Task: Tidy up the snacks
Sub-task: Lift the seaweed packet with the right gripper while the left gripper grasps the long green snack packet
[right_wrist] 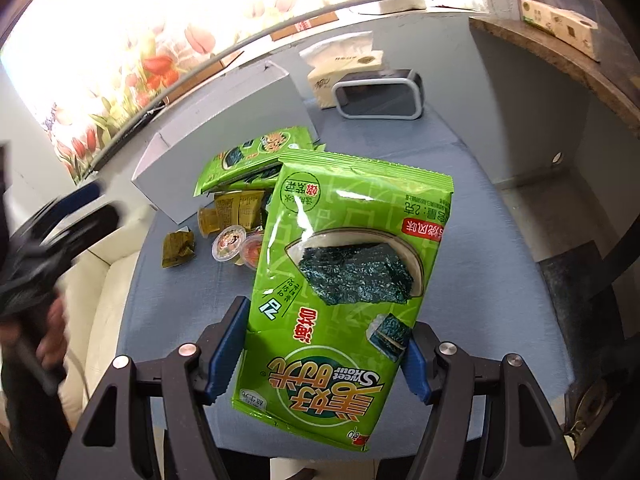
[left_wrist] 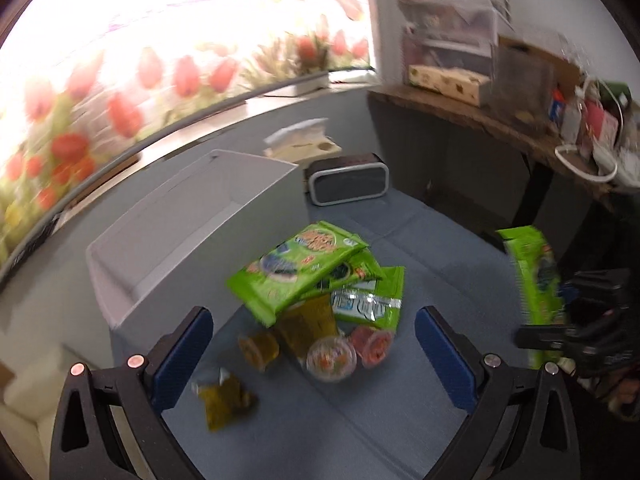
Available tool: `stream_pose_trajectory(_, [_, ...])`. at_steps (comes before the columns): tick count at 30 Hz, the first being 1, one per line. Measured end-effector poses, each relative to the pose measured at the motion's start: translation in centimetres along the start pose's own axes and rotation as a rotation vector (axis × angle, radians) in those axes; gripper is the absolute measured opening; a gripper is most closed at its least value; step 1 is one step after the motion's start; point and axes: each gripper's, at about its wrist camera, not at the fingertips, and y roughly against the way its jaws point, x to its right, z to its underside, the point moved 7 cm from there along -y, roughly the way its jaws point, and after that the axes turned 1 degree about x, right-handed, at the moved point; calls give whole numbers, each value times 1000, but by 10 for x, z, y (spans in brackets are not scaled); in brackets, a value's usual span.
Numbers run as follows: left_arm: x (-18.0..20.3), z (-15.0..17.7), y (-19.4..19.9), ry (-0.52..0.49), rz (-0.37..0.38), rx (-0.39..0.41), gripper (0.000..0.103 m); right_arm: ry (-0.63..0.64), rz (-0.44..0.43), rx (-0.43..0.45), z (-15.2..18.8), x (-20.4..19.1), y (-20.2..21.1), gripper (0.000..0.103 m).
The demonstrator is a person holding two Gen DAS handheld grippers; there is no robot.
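Note:
My right gripper (right_wrist: 324, 364) is shut on a large green seaweed snack bag (right_wrist: 344, 288) and holds it above the blue table; the bag also shows at the right of the left wrist view (left_wrist: 534, 280). My left gripper (left_wrist: 314, 356) is open and empty, above the near side of the snack pile. The pile holds more green seaweed bags (left_wrist: 296, 268), yellow-brown packets (left_wrist: 306, 324), a loose olive packet (left_wrist: 224, 400) and small round jelly cups (left_wrist: 331, 358). A white open box (left_wrist: 188, 232) stands just left of the pile.
A dark speaker (left_wrist: 348, 182) and a tissue box (left_wrist: 300, 142) stand at the table's far end. A wooden shelf (left_wrist: 500, 124) with clutter is on the right. A cream sofa (right_wrist: 100, 300) lies beyond the table's left edge.

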Motion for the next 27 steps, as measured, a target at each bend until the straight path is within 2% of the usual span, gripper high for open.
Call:
stream_pose_trajectory(7, [-11, -27, -84, -97, 110, -127, 103, 10, -42, 38, 2, 14, 31, 72])
stream_pose_trajectory(11, [-11, -27, -112, -141, 209, -200, 103, 10, -35, 50, 1, 24, 39, 72])
stream_pose_trajectory(18, [-10, -19, -145, -237, 269, -317, 103, -10, -50, 52, -2, 34, 39, 72])
stream_pose_trajectory(22, [-10, -18, -153, -254, 292, -340, 102, -4, -45, 48, -3, 34, 36, 72])
stream_pose_trajectory(23, [-11, -18, -156, -256, 291, -346, 100, -4, -48, 48, -1, 33, 38, 72])
stream_pose_trajectory(24, [-12, -17, -157, -252, 288, -355, 91, -4, -49, 50, -1, 32, 38, 72])
stream_pose_trajectory(25, [-14, -18, -156, -239, 291, -359, 77, -3, -47, 51, -1, 32, 38, 72])
stream_pose_trajectory(27, [-20, -20, -156, -204, 294, -359, 66, 0, -46, 53, 0, 31, 39, 72])
